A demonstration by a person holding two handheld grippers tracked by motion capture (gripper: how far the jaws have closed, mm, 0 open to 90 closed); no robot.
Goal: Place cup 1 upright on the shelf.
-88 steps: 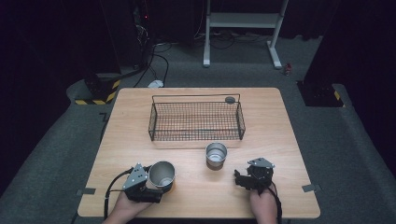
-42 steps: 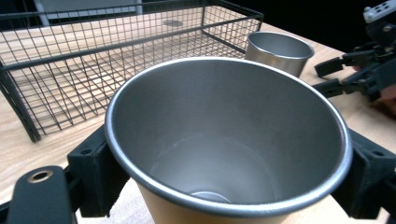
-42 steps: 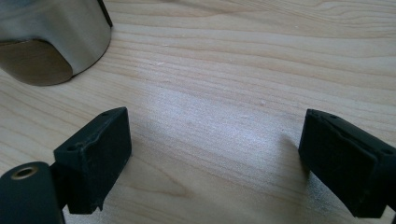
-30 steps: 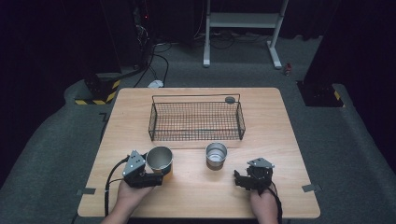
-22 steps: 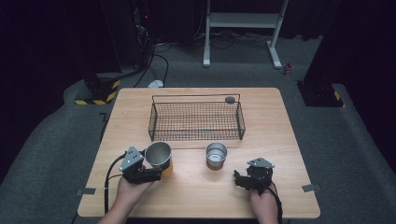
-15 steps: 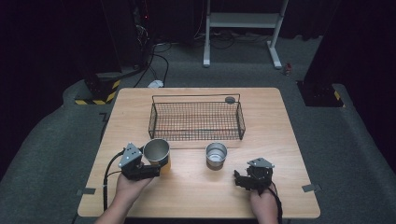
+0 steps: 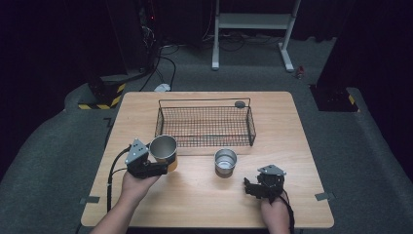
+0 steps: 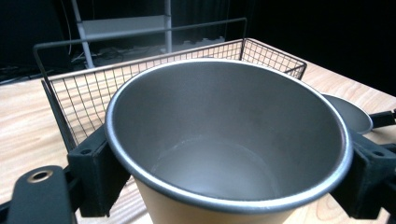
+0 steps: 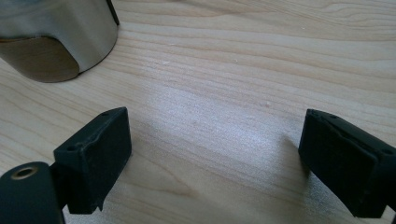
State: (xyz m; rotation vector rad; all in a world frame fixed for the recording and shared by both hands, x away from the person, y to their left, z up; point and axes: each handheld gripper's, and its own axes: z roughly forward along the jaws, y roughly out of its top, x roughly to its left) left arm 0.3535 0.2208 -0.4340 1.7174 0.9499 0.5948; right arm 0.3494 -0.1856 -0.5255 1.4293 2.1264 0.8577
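The left hand-held gripper [image 7: 158, 168] clamps the steel cup [image 7: 163, 152] by its sides, upright and mouth up, seemingly off the worktop [image 7: 297, 146] just before the wire basket [image 7: 204, 126], probably bound for it. The cup is empty, brushed grey inside, tan outside. The right hand-held gripper [image 9: 210, 163] rests with jaws apart, empty, near a second steel cup [image 7: 225, 162].

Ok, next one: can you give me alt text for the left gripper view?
A steel cup with a tan outer wall sits clamped between the left gripper's black jaws, its open mouth facing the camera and showing nothing inside. Behind it stands a wire basket on the wooden table.
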